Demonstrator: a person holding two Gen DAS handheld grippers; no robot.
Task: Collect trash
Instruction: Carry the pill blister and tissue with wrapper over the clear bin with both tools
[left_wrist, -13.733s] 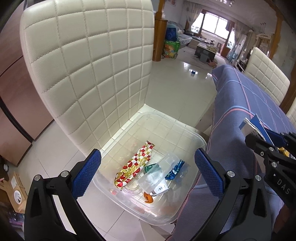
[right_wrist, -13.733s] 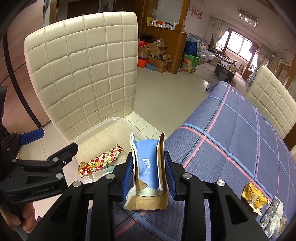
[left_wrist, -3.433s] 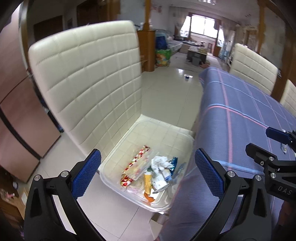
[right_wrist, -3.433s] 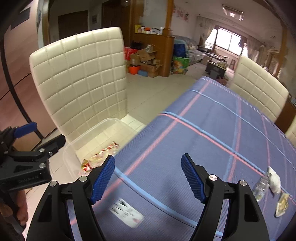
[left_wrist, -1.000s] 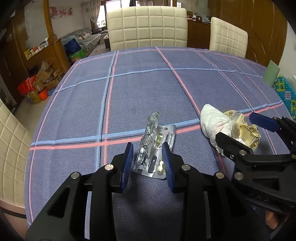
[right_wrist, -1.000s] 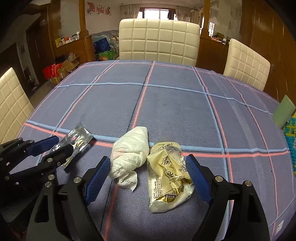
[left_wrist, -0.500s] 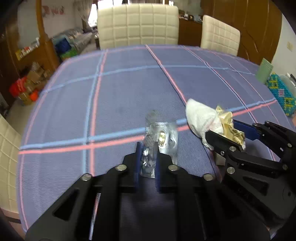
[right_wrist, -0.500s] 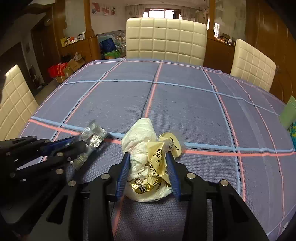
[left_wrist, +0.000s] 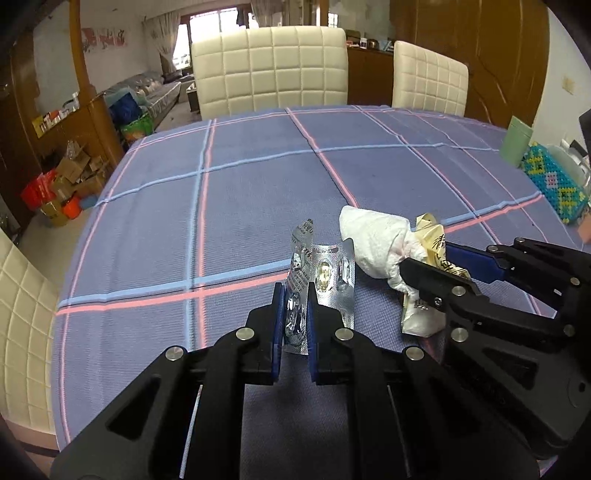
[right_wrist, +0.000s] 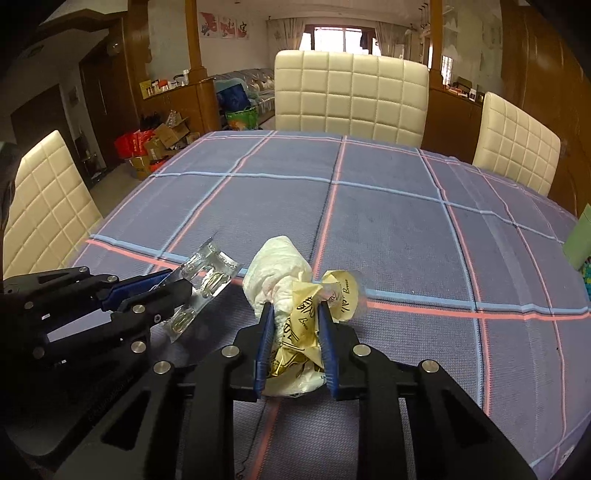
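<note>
While both hands hover low over the checked tablecloth (left_wrist: 258, 177), the left wrist view shows the left gripper (left_wrist: 293, 317) pinched narrow on a silver blister pack (left_wrist: 325, 280). The pack stands nearly upright between the blue pads, its long axis running up and away from the fingers, its far end free above the cloth. Just to the right in that view, the right gripper (left_wrist: 436, 266) reaches in from the side, with a white crumpled tissue (left_wrist: 373, 243) and a yellow wrapper (left_wrist: 436, 243) bunched at its tip.

Seen from the right wrist view, the right gripper (right_wrist: 295, 339) has its jaws drawn close, squeezing the yellow wrapper (right_wrist: 306, 328) and the tissue (right_wrist: 277, 269) together; the bundle sticks out forward past the pads. The left gripper (right_wrist: 162, 284) sits just beside it on the left, the blister pack (right_wrist: 199, 284) angled out from its fingers.

Both catches look secure, so the coming move, I judge, is a carry away from the table. No bin shows in either view. Both loads point forward of their claws.
</note>
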